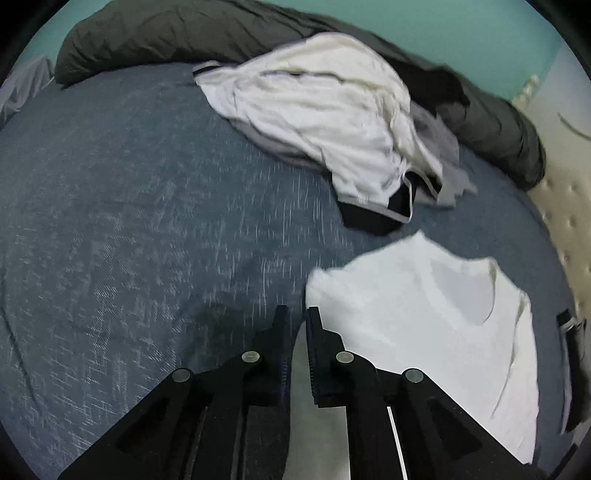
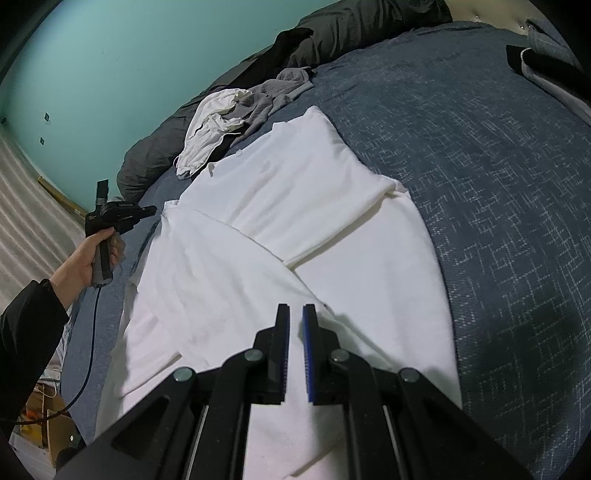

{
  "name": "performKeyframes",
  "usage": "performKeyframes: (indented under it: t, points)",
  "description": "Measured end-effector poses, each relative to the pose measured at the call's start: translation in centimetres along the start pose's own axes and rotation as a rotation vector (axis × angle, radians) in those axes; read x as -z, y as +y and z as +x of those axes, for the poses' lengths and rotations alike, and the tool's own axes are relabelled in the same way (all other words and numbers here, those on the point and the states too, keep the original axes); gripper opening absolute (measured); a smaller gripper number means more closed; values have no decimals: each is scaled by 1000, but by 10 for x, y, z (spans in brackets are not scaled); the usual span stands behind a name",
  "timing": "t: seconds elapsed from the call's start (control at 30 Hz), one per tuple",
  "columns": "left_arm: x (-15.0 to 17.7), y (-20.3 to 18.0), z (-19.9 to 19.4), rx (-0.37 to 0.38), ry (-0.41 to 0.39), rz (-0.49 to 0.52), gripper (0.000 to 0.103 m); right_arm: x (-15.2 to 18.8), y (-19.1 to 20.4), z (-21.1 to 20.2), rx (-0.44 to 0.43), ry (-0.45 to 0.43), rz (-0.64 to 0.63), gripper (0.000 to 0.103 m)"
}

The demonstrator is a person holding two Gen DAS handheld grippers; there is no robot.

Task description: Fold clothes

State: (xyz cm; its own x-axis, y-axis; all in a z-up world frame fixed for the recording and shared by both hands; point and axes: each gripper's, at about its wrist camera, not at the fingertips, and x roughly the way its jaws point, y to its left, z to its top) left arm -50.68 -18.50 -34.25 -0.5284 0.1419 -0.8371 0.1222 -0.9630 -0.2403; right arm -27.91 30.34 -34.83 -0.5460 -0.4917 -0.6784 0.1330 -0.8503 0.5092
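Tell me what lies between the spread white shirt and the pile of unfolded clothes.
Only a bare strip of blue bedspread separates the white shirt from the clothes pile, seen in the left wrist view.

- A white shirt (image 2: pixel 295 229) lies partly folded across the blue bedspread (image 2: pixel 498 184), filling mid-frame.
- The right gripper (image 2: pixel 295 317) sits at bottom centre — jaws nearly together over white cloth.
- At left, a hand (image 2: pixel 88 258) holds the left gripper (image 2: pixel 147 212) beside the shirt's edge.
- Upper centre — a pile of unfolded clothes (image 2: pixel 236 114) against a dark duvet (image 2: pixel 332 33).
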Motion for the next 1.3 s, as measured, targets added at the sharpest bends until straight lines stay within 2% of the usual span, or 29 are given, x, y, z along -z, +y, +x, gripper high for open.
performKeyframes:
  t: [0.07,0.17,0.27,0.3,0.43,0.53,0.7,0.77,0.8,0.83,0.87,1.3]
  points:
    - [6,1,7,-22,33,9,10,0,0,0,0,0,0,6]
    - [16,10,1,-37,30,-5,10,-2,-1,0,-1,0,-2,6]
    - [33,19,-18,-3,33,-9,11,-2,-2,-3,-3,-4,2,6]
    - [40,20,-24,13,40,-4,13,-3,-3,-3,-4,-6,5,6]
    - [73,30,-47,64,53,-14,38,-4,-4,-8,-12,-18,17,6]
    - [97,40,-59,84,62,-44,39,-5,-2,-14,-19,-28,15,6]
    - [119,46,-65,132,87,-71,39,-5,2,-19,-27,-38,15,6]
    - [124,43,-66,135,95,-51,37,-5,3,-20,-30,-39,17,6]
    - [126,43,-66,136,101,-40,32,-5,3,-20,-30,-39,17,6]
    - [127,44,-67,141,101,-43,11,-5,3,-20,-31,-39,16,6]
    - [127,45,-68,146,101,-45,4,-5,3,-20,-32,-38,16,6]
    - [134,61,-68,126,85,-98,3,-7,-4,-20,-31,-30,25,6]
